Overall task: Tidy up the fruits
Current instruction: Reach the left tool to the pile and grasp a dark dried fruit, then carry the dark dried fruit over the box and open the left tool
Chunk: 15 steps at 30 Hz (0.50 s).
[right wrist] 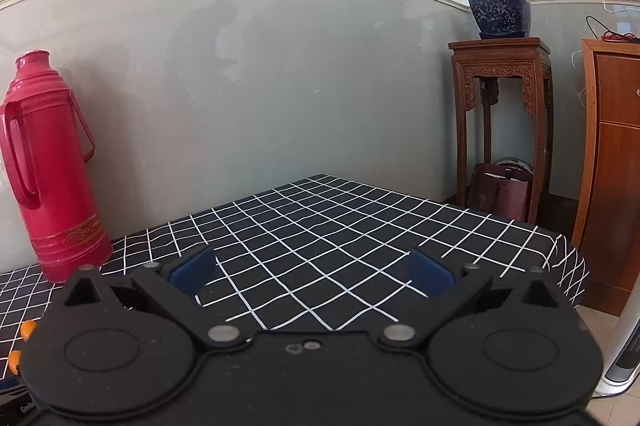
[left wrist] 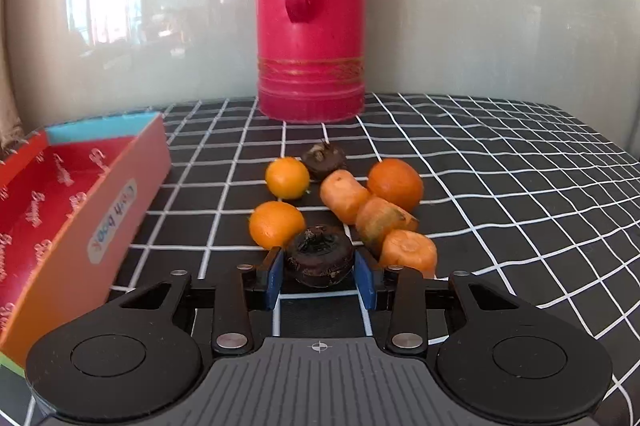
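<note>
The left gripper (left wrist: 320, 276) pinches a dark water chestnut (left wrist: 320, 254) at the near edge of the fruit pile, in front of the red thermos (left wrist: 310, 14). Lift it straight up, so the carrot piece (left wrist: 408, 252) beside it isn't dragged. The open box (left wrist: 80, 186), left of the thermos, looks empty, though its floor is partly hidden. The right gripper (right wrist: 310, 272) hangs spread, holding nothing.
</note>
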Tool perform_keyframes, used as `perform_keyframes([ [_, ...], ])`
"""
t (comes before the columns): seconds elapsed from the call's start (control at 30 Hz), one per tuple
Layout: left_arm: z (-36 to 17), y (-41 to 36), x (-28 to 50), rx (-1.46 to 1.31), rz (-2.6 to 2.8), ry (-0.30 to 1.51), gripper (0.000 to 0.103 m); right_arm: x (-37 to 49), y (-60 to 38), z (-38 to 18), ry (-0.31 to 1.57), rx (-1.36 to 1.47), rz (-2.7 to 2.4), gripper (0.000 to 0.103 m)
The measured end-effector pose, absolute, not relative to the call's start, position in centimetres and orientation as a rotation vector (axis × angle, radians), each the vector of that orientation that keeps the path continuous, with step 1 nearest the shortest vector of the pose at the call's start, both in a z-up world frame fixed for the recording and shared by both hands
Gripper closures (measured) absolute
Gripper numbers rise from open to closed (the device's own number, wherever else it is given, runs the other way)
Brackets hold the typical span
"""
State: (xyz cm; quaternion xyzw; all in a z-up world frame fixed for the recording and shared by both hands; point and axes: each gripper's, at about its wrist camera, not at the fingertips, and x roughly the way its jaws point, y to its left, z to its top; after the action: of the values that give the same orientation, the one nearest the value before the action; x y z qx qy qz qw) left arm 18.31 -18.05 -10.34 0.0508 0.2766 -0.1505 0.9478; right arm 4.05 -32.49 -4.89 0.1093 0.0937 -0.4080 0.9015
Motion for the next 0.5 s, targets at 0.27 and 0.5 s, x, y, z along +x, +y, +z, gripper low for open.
perform_keyframes([
  [0.27, -8.1, -15.0, 16.8, 0.079, -0.221, 0.422, 0.065, 4.5, -31.6, -5.0, 0.203, 0.207, -0.824, 0.006],
  [0.5, -6.0, -9.8, 16.3, 0.036, -0.017, 0.318, 0.065, 5.5, -29.9, -5.2, 0.212, 0.174, -0.772, 0.006],
])
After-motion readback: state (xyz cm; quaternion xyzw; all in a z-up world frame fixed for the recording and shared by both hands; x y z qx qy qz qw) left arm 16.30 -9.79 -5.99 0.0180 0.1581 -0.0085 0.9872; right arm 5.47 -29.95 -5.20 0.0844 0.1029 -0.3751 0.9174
